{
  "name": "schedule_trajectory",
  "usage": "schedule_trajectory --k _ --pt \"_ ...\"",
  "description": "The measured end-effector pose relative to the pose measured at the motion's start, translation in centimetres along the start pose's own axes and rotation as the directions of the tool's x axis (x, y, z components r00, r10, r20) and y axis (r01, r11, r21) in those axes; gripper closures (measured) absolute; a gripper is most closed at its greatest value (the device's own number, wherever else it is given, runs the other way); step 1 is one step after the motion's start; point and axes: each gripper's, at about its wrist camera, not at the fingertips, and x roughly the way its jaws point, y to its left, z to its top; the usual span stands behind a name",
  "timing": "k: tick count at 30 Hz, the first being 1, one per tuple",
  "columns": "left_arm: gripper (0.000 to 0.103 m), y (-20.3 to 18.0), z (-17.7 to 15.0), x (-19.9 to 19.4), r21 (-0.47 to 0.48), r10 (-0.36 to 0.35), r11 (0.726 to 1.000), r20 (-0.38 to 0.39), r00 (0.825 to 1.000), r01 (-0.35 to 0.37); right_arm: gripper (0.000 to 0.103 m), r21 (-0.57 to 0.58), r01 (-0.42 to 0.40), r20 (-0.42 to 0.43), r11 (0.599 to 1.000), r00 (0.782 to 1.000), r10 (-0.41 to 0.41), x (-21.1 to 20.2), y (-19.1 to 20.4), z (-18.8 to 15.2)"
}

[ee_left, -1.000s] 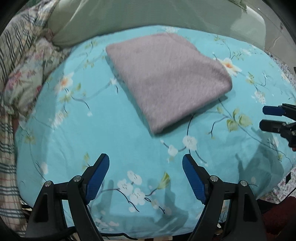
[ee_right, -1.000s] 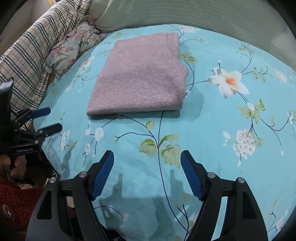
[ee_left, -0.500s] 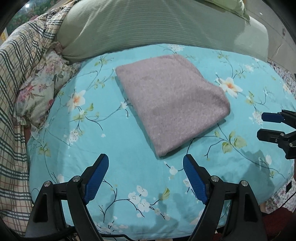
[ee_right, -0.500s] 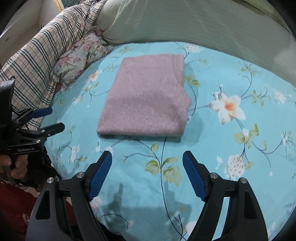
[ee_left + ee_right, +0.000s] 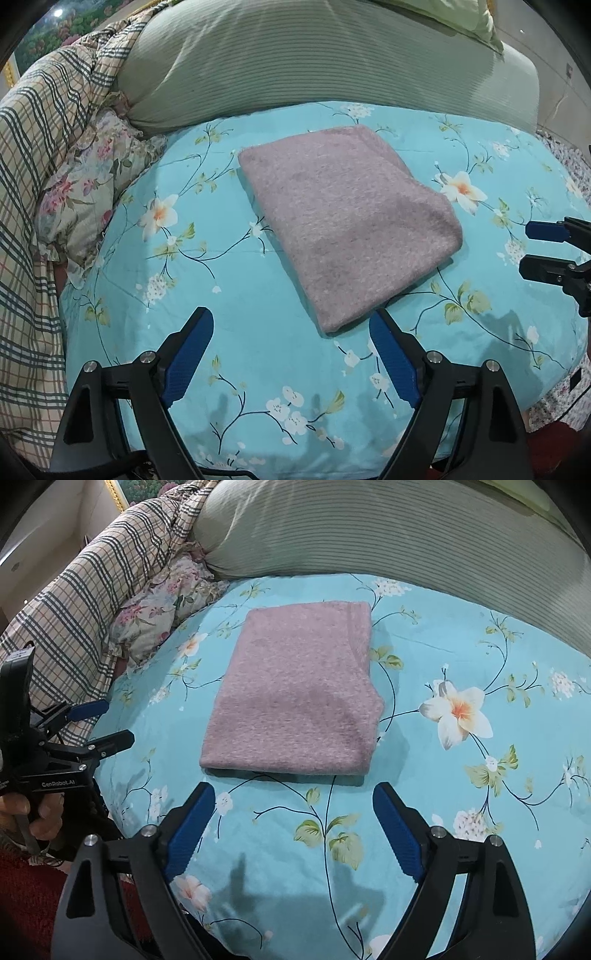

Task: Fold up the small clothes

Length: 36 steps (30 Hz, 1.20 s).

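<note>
Both tools, the left tool (image 5: 291,354) and the right tool (image 5: 293,829), hover released and empty above the bed (image 5: 258,302), near the folded pink garment (image 5: 347,221).

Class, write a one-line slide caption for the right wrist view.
Folded mauve garment lies flat on the floral turquoise bedspread, with the open right gripper and open left gripper both clear of it.

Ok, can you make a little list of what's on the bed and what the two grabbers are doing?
garment: pink knit piece, folded into a neat rectangle, lying flat
surface: blue flowered sheet
behind it: green pillow, plaid blanket, floral cushion
left gripper: open, empty, off the garment
right gripper: open, empty, off the garment
</note>
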Motion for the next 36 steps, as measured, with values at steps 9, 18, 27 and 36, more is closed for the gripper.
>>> schedule_trajectory --k 9,18,27,36 --pt "0.015 0.4 0.1 3.6 -0.027 0.006 1.0 -0.039 0.999 -0.007 0.015 0.029 -0.001 -0.034 1.0 0.999 0.002 3.1 -1.2 1.1" --pt "0.015 0.6 1.2 5.4 -0.05 0.008 0.999 -0.041 0.999 -0.01 0.015 -0.004 0.006 -0.039 1.0 0.999 -0.006 5.0 -1.8 2.9" --pt "0.015 0.2 2.3 6.1 -0.054 0.017 0.998 -0.034 0.999 -0.018 0.015 -0.043 0.019 -0.032 0.999 0.999 -0.02 6.2 -1.4 4.7" --pt "0.015 0.7 2.9 5.4 -0.089 -0.005 0.996 -0.014 1.0 0.004 0.009 -0.052 0.01 -0.03 0.999 0.999 -0.012 6.3 -0.9 4.8"
